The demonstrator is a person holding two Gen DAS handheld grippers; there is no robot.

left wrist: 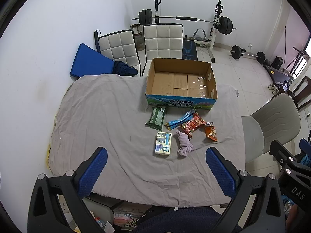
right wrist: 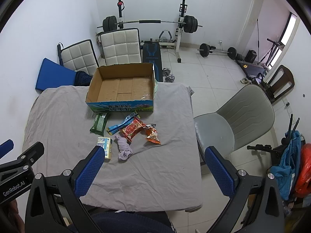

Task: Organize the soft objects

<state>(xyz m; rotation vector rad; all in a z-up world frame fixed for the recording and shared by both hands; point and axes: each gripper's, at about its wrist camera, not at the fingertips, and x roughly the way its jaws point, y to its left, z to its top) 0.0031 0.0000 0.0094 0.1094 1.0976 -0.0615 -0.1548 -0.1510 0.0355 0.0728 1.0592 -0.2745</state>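
Note:
An empty cardboard box [left wrist: 180, 81] [right wrist: 122, 86] stands at the far side of a table under a grey cloth [left wrist: 108, 128] [right wrist: 64, 116]. In front of it lie a green packet [left wrist: 156, 118] [right wrist: 99, 124], a blue packet [left wrist: 179, 120] [right wrist: 121, 123], a red snack bag [left wrist: 192, 125] [right wrist: 131, 129], an orange snack bag [left wrist: 210, 133] [right wrist: 153, 134], a pale box [left wrist: 163, 144] [right wrist: 106, 147] and a crumpled lilac cloth [left wrist: 184, 144] [right wrist: 124, 148]. My left gripper [left wrist: 156, 156] is open and empty, near the table's front edge. My right gripper [right wrist: 154, 155] is open and empty, to the right of the items.
Two white padded chairs [left wrist: 163, 38] and a blue mat [left wrist: 90, 62] stand behind the table. A grey chair [right wrist: 235, 120] stands at its right side. A barbell rack [right wrist: 151, 22] and weights [right wrist: 217, 50] fill the far floor. Bags [right wrist: 291, 167] hang at the right.

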